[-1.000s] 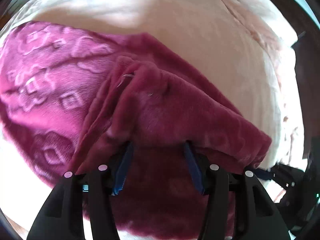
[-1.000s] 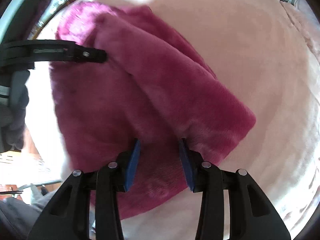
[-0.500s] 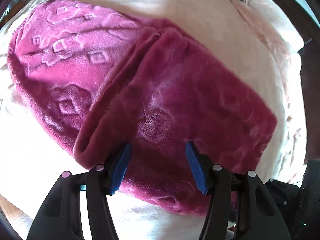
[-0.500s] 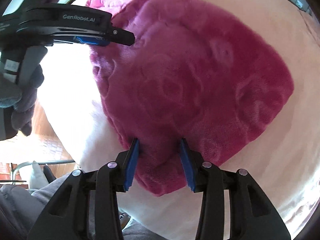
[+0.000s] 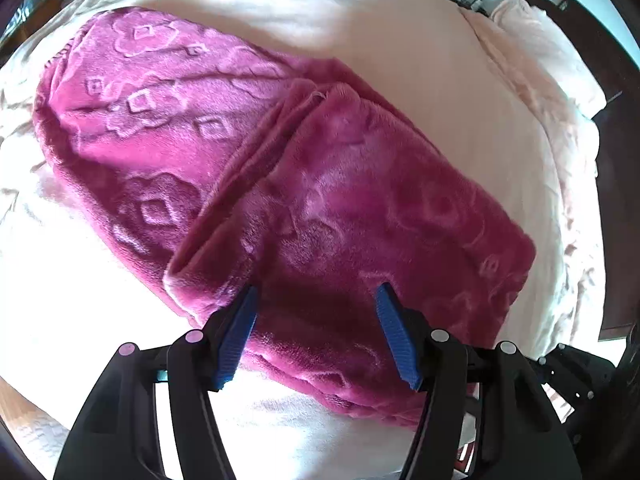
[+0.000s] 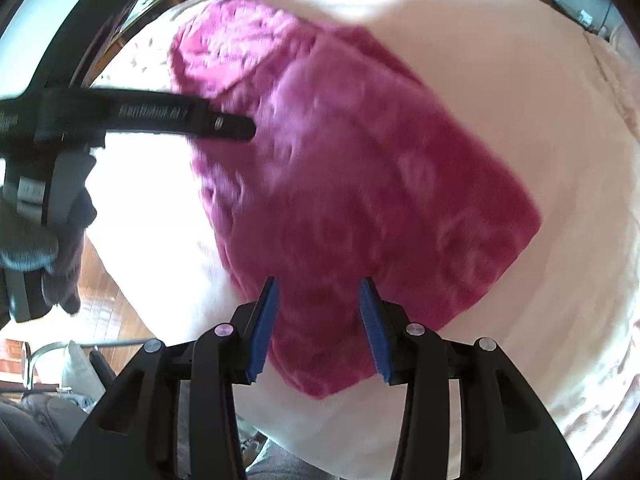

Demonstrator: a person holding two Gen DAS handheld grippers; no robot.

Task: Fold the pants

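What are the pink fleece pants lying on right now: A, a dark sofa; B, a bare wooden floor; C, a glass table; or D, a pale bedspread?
D: the folded pants rest on a pale cream bedspread, which surrounds them on every side in both wrist views.

A bedroom in a home: a wide bed under a pale pink sheet fills both views, with a pillow in the same pink by a dark wooden headboard. Wooden floorboards show past the mattress edge, and cluttered furniture stands along the far wall
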